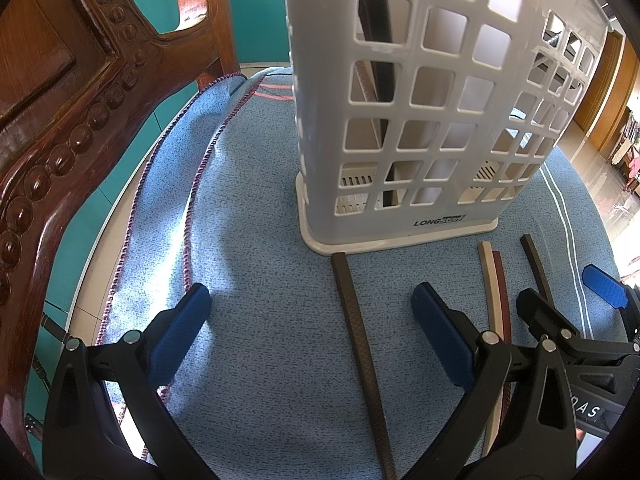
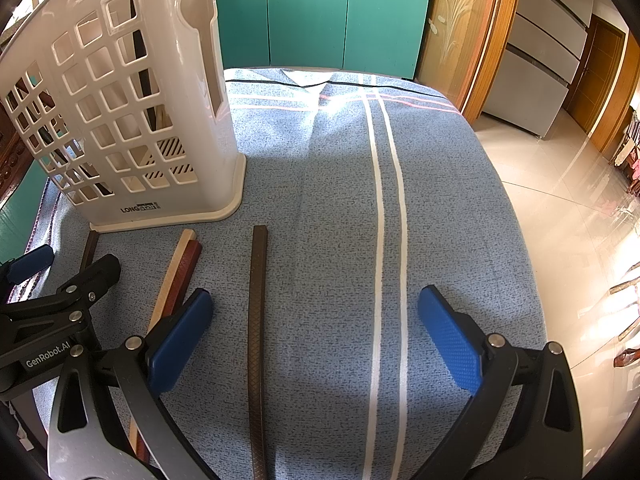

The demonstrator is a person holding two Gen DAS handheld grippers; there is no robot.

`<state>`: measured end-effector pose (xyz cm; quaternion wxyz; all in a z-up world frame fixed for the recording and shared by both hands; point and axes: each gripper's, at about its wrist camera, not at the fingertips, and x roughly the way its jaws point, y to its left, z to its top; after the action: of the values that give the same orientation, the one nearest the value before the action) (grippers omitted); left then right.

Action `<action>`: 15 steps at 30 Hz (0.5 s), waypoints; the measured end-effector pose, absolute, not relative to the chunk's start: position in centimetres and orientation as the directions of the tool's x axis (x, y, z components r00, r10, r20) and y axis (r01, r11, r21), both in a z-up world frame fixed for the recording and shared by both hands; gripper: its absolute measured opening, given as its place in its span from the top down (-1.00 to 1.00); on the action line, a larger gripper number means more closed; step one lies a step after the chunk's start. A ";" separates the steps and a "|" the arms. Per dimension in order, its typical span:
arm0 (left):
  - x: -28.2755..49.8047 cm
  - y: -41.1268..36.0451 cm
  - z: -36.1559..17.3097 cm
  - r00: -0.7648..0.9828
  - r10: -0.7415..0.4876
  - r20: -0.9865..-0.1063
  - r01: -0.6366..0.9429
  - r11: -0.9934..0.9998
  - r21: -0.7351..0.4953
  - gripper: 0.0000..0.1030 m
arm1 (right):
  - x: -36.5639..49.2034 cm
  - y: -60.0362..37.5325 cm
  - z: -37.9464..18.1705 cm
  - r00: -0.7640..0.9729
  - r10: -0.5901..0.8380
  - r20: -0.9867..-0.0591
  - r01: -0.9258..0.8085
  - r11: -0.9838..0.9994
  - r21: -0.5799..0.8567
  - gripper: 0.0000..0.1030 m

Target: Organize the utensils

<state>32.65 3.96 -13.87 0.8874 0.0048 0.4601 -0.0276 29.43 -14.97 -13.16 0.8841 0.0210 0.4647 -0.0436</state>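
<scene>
A white lattice utensil holder (image 1: 420, 120) stands on the blue cloth; it also shows in the right wrist view (image 2: 132, 120), with dark sticks inside. Several chopsticks lie in front of it. A dark brown one (image 1: 358, 344) lies between the open fingers of my left gripper (image 1: 316, 328). A beige one (image 1: 493, 292) and a reddish one (image 1: 505, 300) lie side by side, with another dark one (image 1: 536, 264) to their right. In the right wrist view a dark chopstick (image 2: 257, 336) lies between the open fingers of my right gripper (image 2: 320, 332). Both grippers are empty.
A carved wooden chair back (image 1: 68, 128) stands close on the left. The blue striped cloth (image 2: 360, 220) covers the table, whose right edge drops to a tiled floor (image 2: 560, 208). Teal cabinets (image 2: 320, 12) stand behind.
</scene>
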 end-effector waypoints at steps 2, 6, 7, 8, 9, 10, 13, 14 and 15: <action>32.6 3.9 -13.8 0.575 -0.044 -0.817 0.053 0.998 -0.017 -0.96 | 29.4 -15.0 -13.1 0.564 -0.058 -0.824 0.097 0.995 -0.003 -0.95; 32.6 3.9 -13.9 0.575 -0.045 -0.817 0.053 0.998 -0.017 -0.96 | 29.4 -15.0 -13.1 0.564 -0.058 -0.824 0.097 0.995 -0.003 -0.95; 32.6 3.9 -13.8 0.575 -0.045 -0.817 0.053 0.998 -0.017 -0.96 | 29.4 -15.0 -13.1 0.564 -0.058 -0.824 0.097 0.995 -0.003 -0.95; 32.7 3.9 -13.9 0.575 -0.045 -0.817 0.053 0.998 -0.017 -0.96 | 29.4 -15.0 -13.1 0.564 -0.058 -0.824 0.097 0.995 -0.003 -0.95; 32.6 3.9 -13.8 0.575 -0.044 -0.817 0.053 0.998 -0.017 -0.96 | 29.4 -15.0 -13.1 0.564 -0.058 -0.824 0.097 0.995 -0.003 -0.95; 32.6 3.8 -13.8 0.575 -0.044 -0.817 0.053 0.998 -0.017 -0.96 | 29.4 -15.0 -13.2 0.564 -0.058 -0.824 0.097 0.995 -0.003 -0.95; 32.6 3.8 -13.8 0.575 -0.044 -0.817 0.053 0.998 -0.017 -0.96 | 29.4 -15.0 -13.1 0.564 -0.058 -0.824 0.097 0.995 -0.004 -0.95; 32.6 3.8 -13.8 0.575 -0.044 -0.817 0.053 0.998 -0.017 -0.96 | 29.4 -15.0 -13.1 0.564 -0.058 -0.824 0.097 0.995 -0.004 -0.95; 32.6 3.8 -13.8 0.575 -0.044 -0.817 0.053 0.998 -0.017 -0.96 | 29.4 -15.0 -13.2 0.564 -0.058 -0.824 0.097 0.995 -0.004 -0.95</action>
<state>32.61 3.80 -13.81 0.8874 0.0049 0.4601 -0.0276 29.45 -14.98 -13.15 0.8841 0.0210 0.4648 -0.0438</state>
